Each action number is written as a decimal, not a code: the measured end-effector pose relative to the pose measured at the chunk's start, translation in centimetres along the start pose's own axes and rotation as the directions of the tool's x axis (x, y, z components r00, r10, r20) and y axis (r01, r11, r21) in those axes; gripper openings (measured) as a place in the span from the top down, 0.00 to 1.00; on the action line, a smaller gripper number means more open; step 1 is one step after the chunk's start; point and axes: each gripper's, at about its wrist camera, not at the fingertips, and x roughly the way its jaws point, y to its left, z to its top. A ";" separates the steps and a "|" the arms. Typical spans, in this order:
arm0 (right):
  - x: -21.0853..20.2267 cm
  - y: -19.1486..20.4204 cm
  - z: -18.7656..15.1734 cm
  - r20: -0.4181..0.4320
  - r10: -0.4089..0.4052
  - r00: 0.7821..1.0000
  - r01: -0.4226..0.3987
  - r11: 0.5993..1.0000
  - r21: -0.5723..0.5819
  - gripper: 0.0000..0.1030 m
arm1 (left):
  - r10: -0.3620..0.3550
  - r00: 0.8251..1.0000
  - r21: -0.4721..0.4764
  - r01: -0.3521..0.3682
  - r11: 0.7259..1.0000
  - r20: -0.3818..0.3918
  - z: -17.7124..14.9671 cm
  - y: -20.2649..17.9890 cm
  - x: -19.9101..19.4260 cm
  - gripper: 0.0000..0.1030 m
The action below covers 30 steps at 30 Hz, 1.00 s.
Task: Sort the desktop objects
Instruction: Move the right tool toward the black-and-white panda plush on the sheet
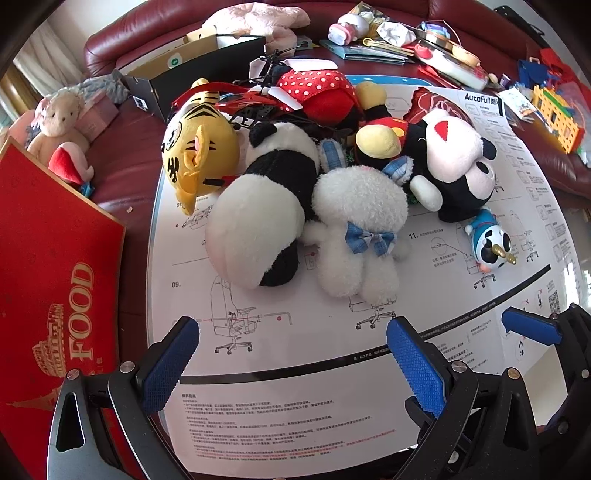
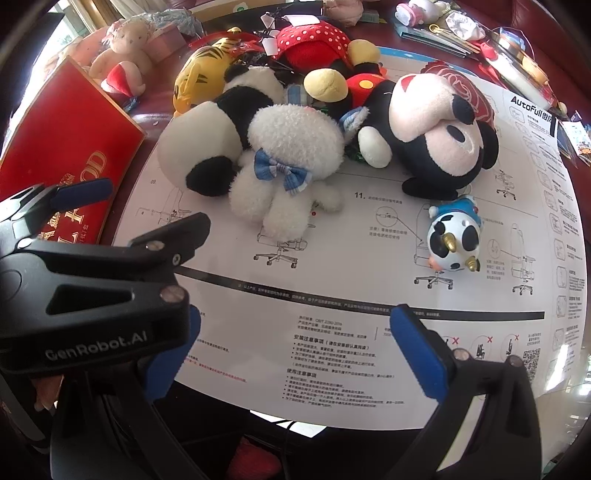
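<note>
- Left gripper [image 1: 291, 354] low in the near foreground, blue-padded fingers [image 1: 170, 365] spread wide, nothing between them; it hovers over the printed instruction sheet [image 1: 295, 417] covering the surface.
- Right gripper [image 2: 295, 343] just beside it, likewise spread and empty, above the same sheet.
- Red box lid [image 1: 55, 280] with gold "FOOD" lettering lies off the sheet's left edge.
- Small cow figurine [image 2: 454, 240] with a blue cap lies on its side on the sheet, apart from the pile, ahead of the right gripper.
- White fluffy plush [image 1: 354, 229] with a blue plaid bow sits at the pile's near edge, touching the panda plush [image 1: 258, 206] to its left.
- Mouse plush [image 1: 454, 166], black with a pale face, lies at the right of the pile.
- Behind these: yellow tiger plush [image 1: 199, 147], red polka-dot plush [image 1: 317, 92], toy helicopter [image 1: 258, 99].
- Farther back, an open cardboard box [image 1: 195, 66] and a dark red sofa [image 1: 140, 33].
</note>
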 end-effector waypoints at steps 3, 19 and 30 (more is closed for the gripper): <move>0.1 0.3 0.1 0.002 0.000 1.000 0.000 1.000 -0.001 0.00 | -0.001 1.000 -0.006 0.001 1.000 0.001 0.1 0.1 0.0 0.01; 0.4 0.6 0.1 0.000 0.001 1.000 -0.001 1.000 -0.011 0.00 | -0.017 1.000 -0.038 0.017 0.999 -0.017 0.2 0.3 0.1 0.01; 0.6 0.5 0.2 -0.013 0.000 1.000 0.000 1.000 -0.017 0.00 | -0.009 0.999 -0.062 0.007 0.998 -0.031 0.4 1.3 0.6 0.01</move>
